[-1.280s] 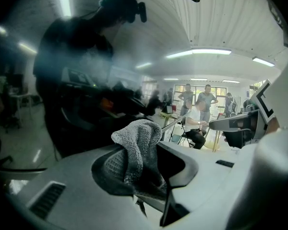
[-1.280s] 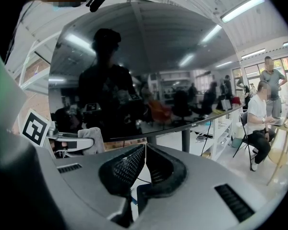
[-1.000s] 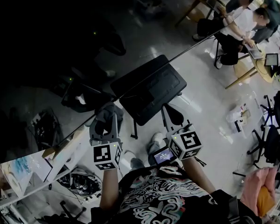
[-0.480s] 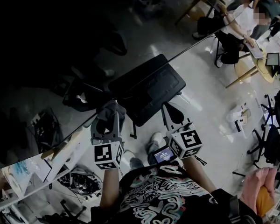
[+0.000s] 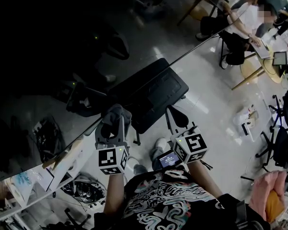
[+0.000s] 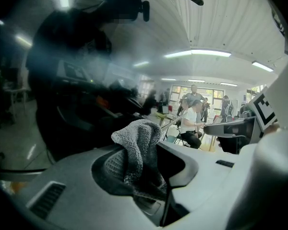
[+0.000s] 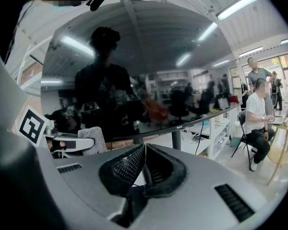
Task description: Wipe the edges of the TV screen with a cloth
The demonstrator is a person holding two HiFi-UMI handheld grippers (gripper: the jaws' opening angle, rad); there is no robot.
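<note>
The big dark TV screen [image 5: 62,42] fills the upper left of the head view, and its lower edge runs diagonally up to the right. My left gripper [image 5: 114,124] is shut on a grey cloth [image 5: 114,115] that sits right at that edge. In the left gripper view the cloth [image 6: 139,150] bulges out of the left gripper [image 6: 144,178] close to the glossy screen [image 6: 62,80]. My right gripper [image 5: 176,120] is held back from the screen. Its jaws are together with nothing between them, as the right gripper [image 7: 144,169] shows in its own view, facing the screen [image 7: 134,80].
A black flat stand base [image 5: 158,102] sits under the screen's edge. White shelves [image 5: 67,159] with clutter stand below on the left. People sit at a desk [image 5: 245,28] at the far right. Black chairs [image 5: 278,143] and a pink bundle [image 5: 264,195] are on the right.
The left gripper with the cloth has slid a little to the right along the screen's lower edge. The right gripper has stayed where it was.
</note>
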